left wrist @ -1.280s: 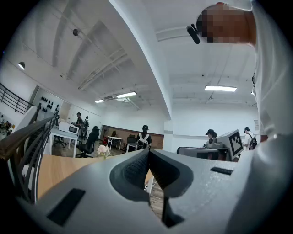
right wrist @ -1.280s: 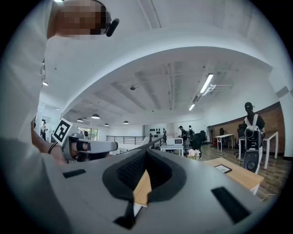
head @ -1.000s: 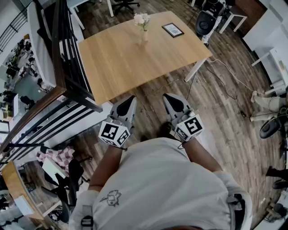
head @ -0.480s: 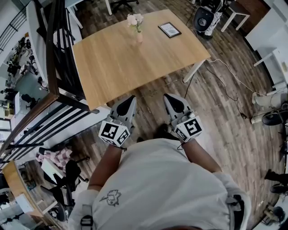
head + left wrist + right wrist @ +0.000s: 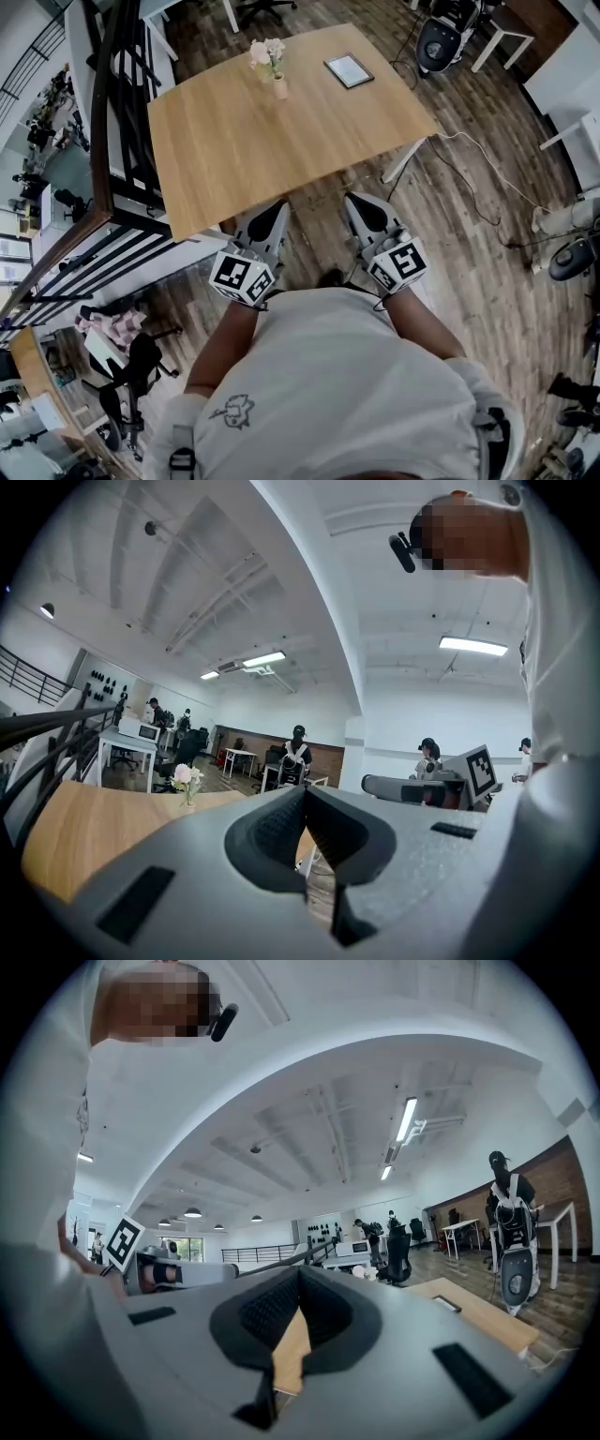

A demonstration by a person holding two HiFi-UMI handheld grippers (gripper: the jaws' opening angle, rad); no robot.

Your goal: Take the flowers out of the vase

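We find the left gripper [image 5: 306, 794] with jaws closed tip to tip and nothing between them. The right gripper [image 5: 298, 1277] is likewise shut and empty. Both sit short of the table's [image 5: 281, 150] near edge. The flowers [image 5: 265, 52] stand in the vase [image 5: 279, 88] near the table's far edge. We judge extraction not begun: approach, grasp and lift remain.

A white short-sleeved T-shirt [image 5: 337, 375] is worn, printed with a small dark line drawing [image 5: 232, 412]. The left claw [image 5: 275, 208] and the right claw [image 5: 354, 199] are moulded in grey, lined with black ribbed pads [image 5: 277, 832], and each is backed by a white cube [image 5: 242, 278] bearing black square markers.
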